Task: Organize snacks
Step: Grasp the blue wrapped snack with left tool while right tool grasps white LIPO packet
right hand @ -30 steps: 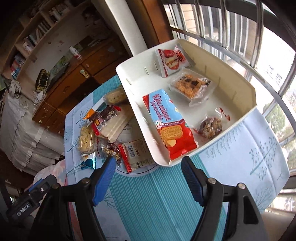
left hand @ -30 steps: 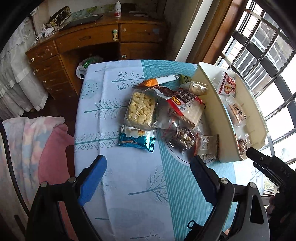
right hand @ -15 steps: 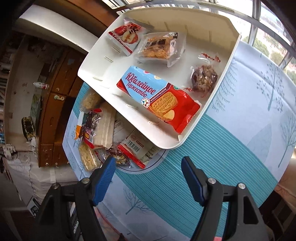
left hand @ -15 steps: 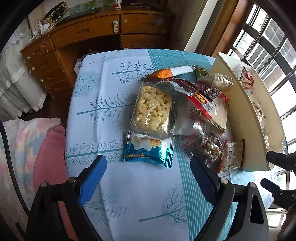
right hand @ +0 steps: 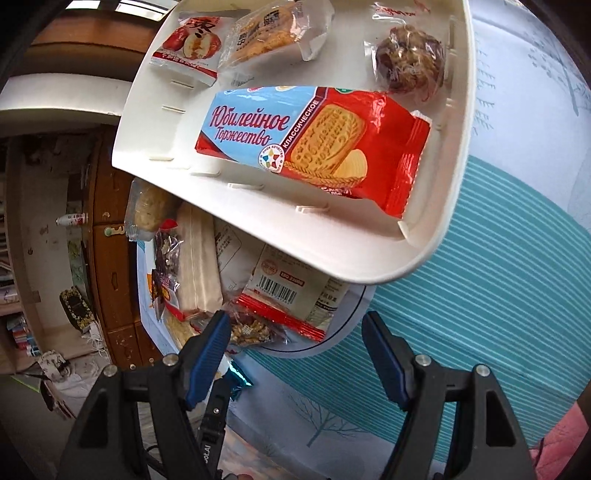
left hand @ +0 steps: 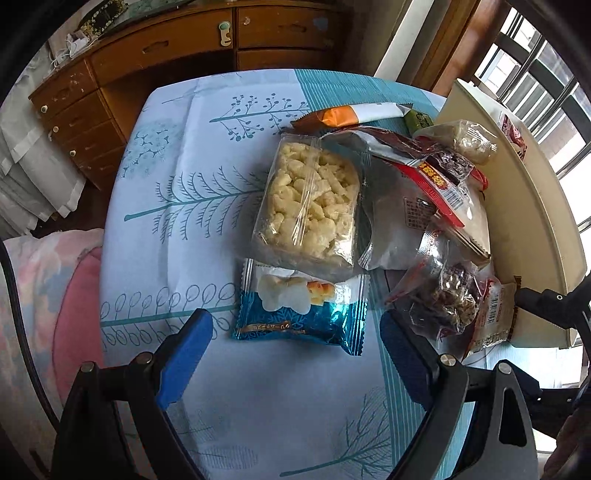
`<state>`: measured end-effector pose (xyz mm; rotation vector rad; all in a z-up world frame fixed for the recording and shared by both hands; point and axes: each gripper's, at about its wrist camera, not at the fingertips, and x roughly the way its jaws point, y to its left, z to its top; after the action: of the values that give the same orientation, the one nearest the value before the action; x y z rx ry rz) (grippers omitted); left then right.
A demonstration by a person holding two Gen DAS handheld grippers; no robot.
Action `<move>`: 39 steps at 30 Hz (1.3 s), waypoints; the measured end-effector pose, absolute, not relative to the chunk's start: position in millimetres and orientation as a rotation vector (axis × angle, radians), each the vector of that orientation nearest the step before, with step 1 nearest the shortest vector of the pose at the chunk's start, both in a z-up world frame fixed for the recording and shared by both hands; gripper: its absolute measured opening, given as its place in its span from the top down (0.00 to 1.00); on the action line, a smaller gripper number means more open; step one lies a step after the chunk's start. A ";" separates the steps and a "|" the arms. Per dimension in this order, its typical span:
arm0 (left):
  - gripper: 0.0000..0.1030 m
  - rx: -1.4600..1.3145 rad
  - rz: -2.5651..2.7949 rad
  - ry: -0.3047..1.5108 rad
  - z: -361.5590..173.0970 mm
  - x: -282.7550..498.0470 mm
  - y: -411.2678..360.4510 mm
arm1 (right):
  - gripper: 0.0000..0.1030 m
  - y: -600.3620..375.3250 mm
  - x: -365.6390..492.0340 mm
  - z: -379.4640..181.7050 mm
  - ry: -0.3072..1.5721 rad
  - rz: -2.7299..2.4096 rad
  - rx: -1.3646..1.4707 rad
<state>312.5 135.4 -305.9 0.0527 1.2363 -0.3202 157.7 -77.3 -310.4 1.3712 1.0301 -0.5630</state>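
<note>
Left wrist view, left to right. Left hand-held gripper (left hand: 293, 345): jaws wide apart, nothing between the pads, poised over the desk (left hand: 177, 229) with its tree-print cloth. Directly ahead, a blue foil snack packet (left hand: 301, 314) lies flat, touching the lower edge of a clear bag of pale puffed pieces (left hand: 310, 203). Right of these, a loose heap: orange-and-white bar (left hand: 354, 114) at the far side, a red-and-white wrapper (left hand: 439, 184), a clear bag of brown nut clusters (left hand: 448, 299). Farthest right, the cream tray (left hand: 524, 206), its near wall just beside the heap.

Right wrist view: right hand-held gripper (right hand: 295, 354) also apart and empty, aimed near the tray's corner. Inside the tray (right hand: 458, 177): red-and-blue biscuit pack (right hand: 314, 140), an apple-print sachet (right hand: 192, 46), a clear cracker bag (right hand: 273, 31), a nut ball (right hand: 408, 59).

Judgement: the blue packet likely goes first. Light, air-puffed, slick foil; contents crush easily. Best taken across its short width at mid-body, or by a crimped end seam, with gentle pressure.
</note>
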 end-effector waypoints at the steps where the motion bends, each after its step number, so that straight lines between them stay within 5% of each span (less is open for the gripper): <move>1: 0.12 0.055 -0.320 1.242 -308.1 313.8 134.5 | 0.28 -76.8 159.6 -313.9 1.028 -0.568 1.377; 13: 0.12 0.061 -0.326 1.267 -327.1 327.8 127.3 | 0.28 -80.6 178.0 -328.0 0.973 -0.672 1.342; 24: 0.26 0.134 -0.302 1.248 -330.1 328.4 114.5 | 0.28 -80.8 203.1 -323.8 1.012 -0.679 1.217; 39: 0.40 0.083 -0.296 1.269 -317.3 321.7 138.1 | 0.46 -75.2 219.3 -320.2 1.086 -0.687 1.098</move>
<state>321.7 138.1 -317.3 0.0830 1.2688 -0.2958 219.3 -75.2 -320.2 1.0978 1.0864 -0.6872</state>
